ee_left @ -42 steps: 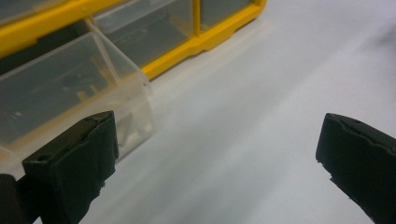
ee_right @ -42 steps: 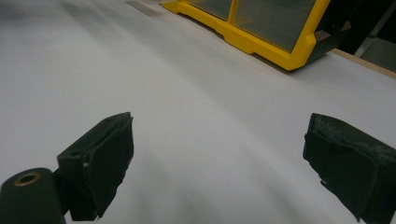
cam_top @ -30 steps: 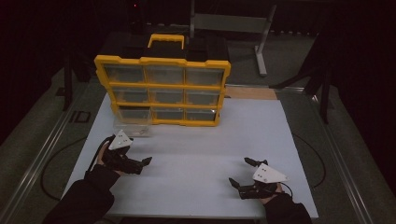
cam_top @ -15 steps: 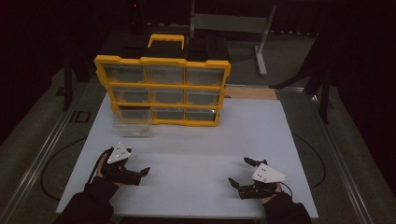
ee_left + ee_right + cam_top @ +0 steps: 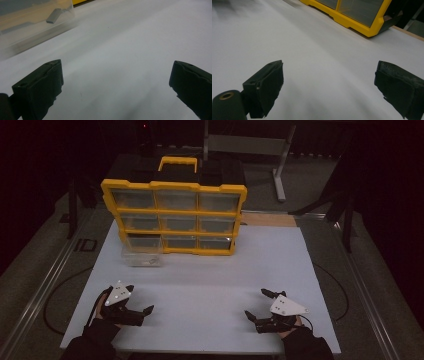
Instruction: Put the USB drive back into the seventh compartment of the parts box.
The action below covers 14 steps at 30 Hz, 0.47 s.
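Clear plastic drawer point(image 5: 142, 256), pulled out of the cabinet, resting flat on the white table just in front of the cabinet's lower-left corner. Shallow, rectangular, open-topped, see-through walls; at least 1 small grey oblong part point(image 5: 53, 16) lying inside, seen through the wall in the left gripper view. Yellow organiser cabinet point(image 5: 174, 215) standing upright at the far side of the table, 3 rows of 3 translucent drawers, yellow carry handle on top, black back.
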{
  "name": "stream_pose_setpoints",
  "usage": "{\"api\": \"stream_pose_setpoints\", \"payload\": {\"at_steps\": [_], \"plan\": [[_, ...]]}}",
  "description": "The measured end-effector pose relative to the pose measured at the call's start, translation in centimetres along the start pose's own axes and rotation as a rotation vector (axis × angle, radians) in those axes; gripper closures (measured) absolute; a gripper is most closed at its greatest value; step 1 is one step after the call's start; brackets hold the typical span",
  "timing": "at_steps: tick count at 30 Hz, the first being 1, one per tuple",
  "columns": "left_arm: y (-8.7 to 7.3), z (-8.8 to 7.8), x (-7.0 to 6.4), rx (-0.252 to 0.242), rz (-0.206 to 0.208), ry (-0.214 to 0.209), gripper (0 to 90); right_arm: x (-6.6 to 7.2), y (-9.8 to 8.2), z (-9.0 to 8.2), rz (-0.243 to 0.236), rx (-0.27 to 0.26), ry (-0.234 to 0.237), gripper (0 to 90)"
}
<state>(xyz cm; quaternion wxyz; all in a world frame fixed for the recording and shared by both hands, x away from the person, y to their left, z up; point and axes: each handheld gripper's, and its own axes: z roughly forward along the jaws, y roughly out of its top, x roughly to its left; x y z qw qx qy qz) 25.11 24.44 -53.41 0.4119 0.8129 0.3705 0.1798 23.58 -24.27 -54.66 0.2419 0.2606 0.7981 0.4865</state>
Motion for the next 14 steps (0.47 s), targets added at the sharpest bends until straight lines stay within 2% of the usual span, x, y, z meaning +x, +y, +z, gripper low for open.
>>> {"api": "stream_pose_setpoints", "payload": {"at_steps": [5, 8, 11, 14], "plan": [[-0.33, -0.29, 0.16, -0.002, 0.003, 0.034, 0.4, 0.0, -0.05, 0.06, -0.001, 0.005, 0.006, 8.8], [-0.4, -0.2, 0.18, -0.004, 0.004, 0.034, 0.4, 0.07, -0.06, 0.16, -0.021, 0.01, 0.011, 8.8], [-0.49, -0.06, 0.13, 0.002, 0.007, 0.038, 0.4, 0.07, -0.03, 0.17, -0.009, 0.007, 0.013, 8.8], [-0.45, 0.01, -0.03, 0.004, 0.014, 0.035, 0.4, 0.06, -0.07, 0.22, -0.016, 0.009, 0.014, 8.8]]}}
